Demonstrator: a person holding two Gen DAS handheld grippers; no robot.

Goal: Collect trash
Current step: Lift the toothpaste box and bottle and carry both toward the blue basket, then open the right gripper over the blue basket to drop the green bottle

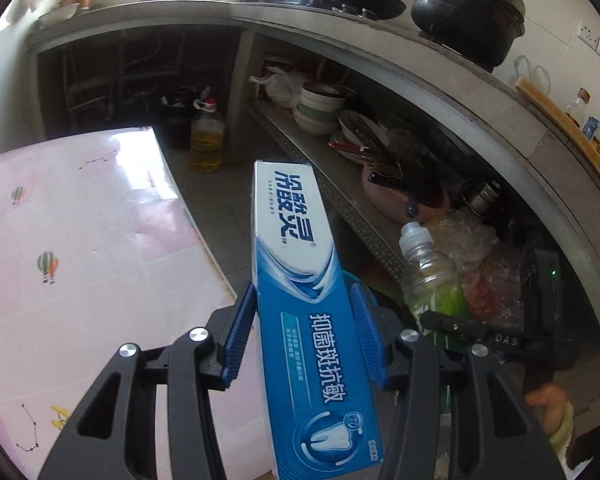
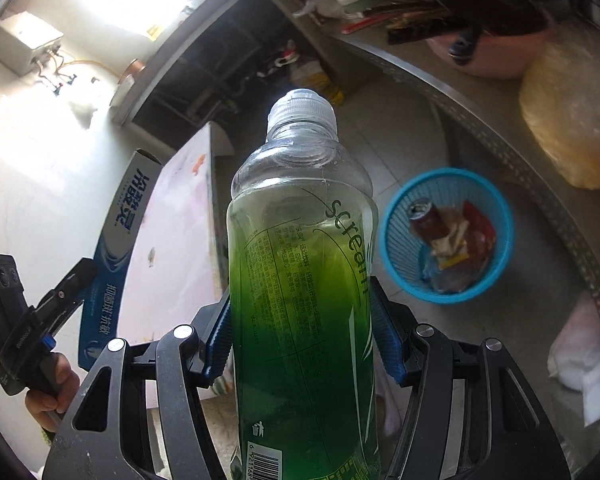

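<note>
My left gripper [image 1: 304, 336] pinches the toothpaste box [image 1: 300, 280], pointing toward twelve o'clock beside the pink table [image 1: 80, 240]. My right gripper [image 2: 302, 332] clamps the green bottle [image 2: 300, 280]; the blue basket [image 2: 396, 236], holding trash, sits at three o'clock.

Left gripper [image 1: 304, 332]: fingers [image 1: 238, 340] closed on the long sides of a box [image 1: 296, 280], which runs forward between them, pads flat against it. Held up in the air, tilted slightly right.

Right gripper [image 2: 302, 328]: fingers [image 2: 388, 340] clamped on the lower body of a bottle [image 2: 300, 260], cap end pointing away.

The right wrist view shows the left gripper at far left, a bare hand [image 2: 54, 388] wrapped round its handle. The left view shows the right hand [image 1: 550, 404] low at right.
</note>
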